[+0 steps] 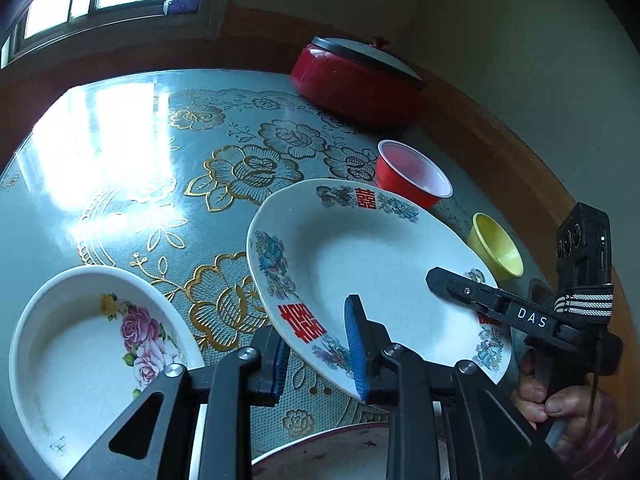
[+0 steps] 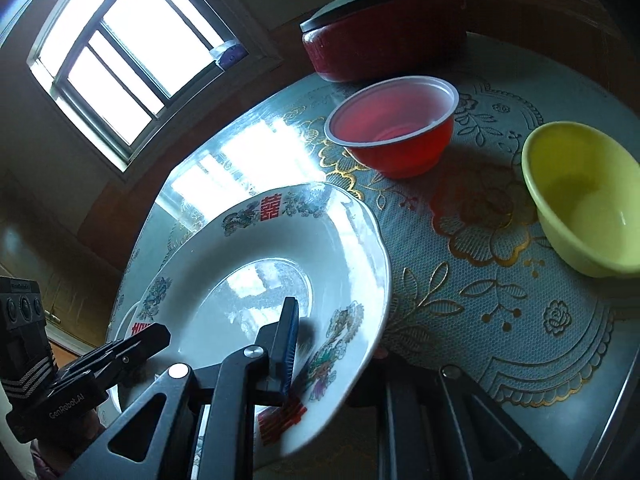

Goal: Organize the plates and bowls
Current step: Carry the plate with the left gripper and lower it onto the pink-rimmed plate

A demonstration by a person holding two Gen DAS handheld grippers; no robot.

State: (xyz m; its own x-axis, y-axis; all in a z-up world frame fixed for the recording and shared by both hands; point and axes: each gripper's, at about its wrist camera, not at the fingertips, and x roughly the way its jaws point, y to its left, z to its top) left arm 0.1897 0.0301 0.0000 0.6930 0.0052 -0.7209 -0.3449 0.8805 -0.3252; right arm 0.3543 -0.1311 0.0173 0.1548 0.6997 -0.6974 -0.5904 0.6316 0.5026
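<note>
Two claws on one dish. Your left gripper is clamped on the near rim of the oval plate — blue pads above and below the edge, lower centre of the left wrist view. Your right gripper pinches the same plate at its lower rim in the right wrist view; one blue pad lies on the upper face, while the other finger is hidden under the plate. The plate is tilted and clear of the table, carried between the two claws.

Count, both views together:
- Plates: three. The held one with red characters and bird pattern; a deep white plate with roses, lower left of the left wrist view, resting on the table; the rim of a third at the bottom edge, pattern too hidden to tell.
- Bowls: two — one red bowl with a white rim, upper centre of the right wrist view, and one yellow bowl at the right edge. They stand near each other, not touching.
- Pots: one red pot with a dark lid, behind the red bowl at the top.

Your hand on the right grip shows lower right in the left wrist view.
</note>
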